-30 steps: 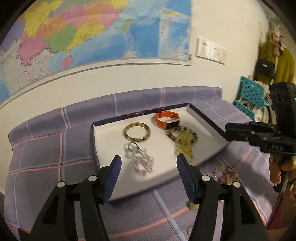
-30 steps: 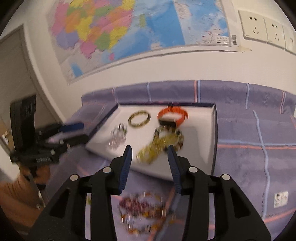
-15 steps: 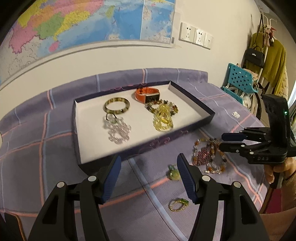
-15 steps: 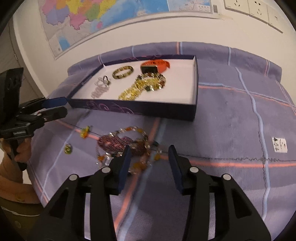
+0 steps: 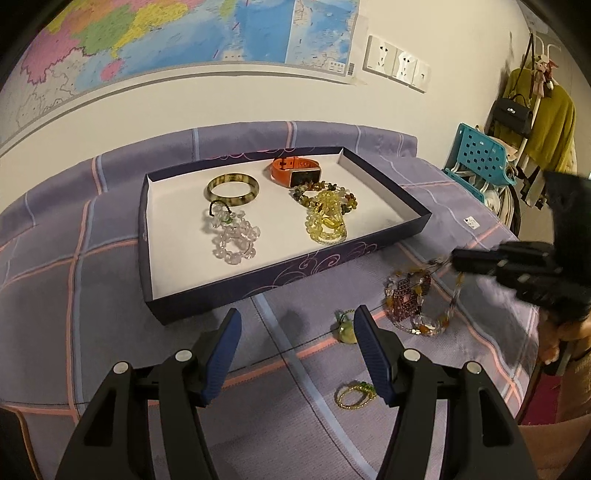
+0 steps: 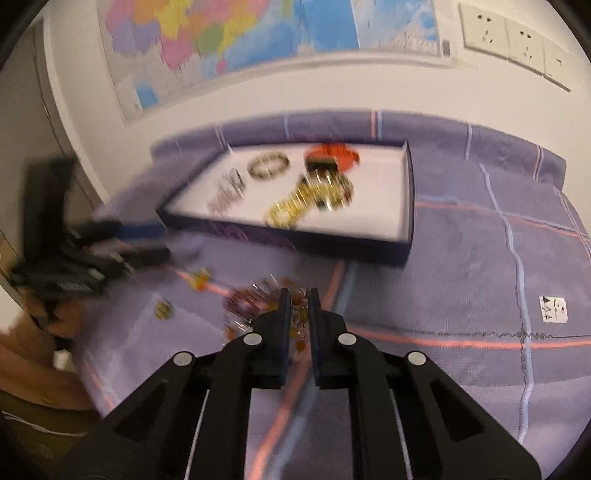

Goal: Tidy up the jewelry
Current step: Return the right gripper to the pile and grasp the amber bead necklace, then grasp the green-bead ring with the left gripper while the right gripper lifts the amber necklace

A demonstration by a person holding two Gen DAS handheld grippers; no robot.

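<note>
A: Why is the right gripper [image 6: 296, 308] being held so low over the tabletop [image 5: 110, 302]?
B: Its jaws are being pressed nearly together around the beaded necklace [image 5: 415, 299], lying outside the tray [image 5: 236, 295] where sorted pieces are being kept; a firm pinch cannot be confirmed through the blur
A: And the left gripper [image 5: 295, 350]?
B: Its jaws are being kept spread, empty, near the green pendant [image 5: 345, 330], probably for the next pick

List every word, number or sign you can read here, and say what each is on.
Nothing reads clearly.
Wall map: print too small.
White tag on the cloth: dark symbols, blurred.
Label on the left tool: blurred.
Bead necklace in the right tool: no text.
</note>
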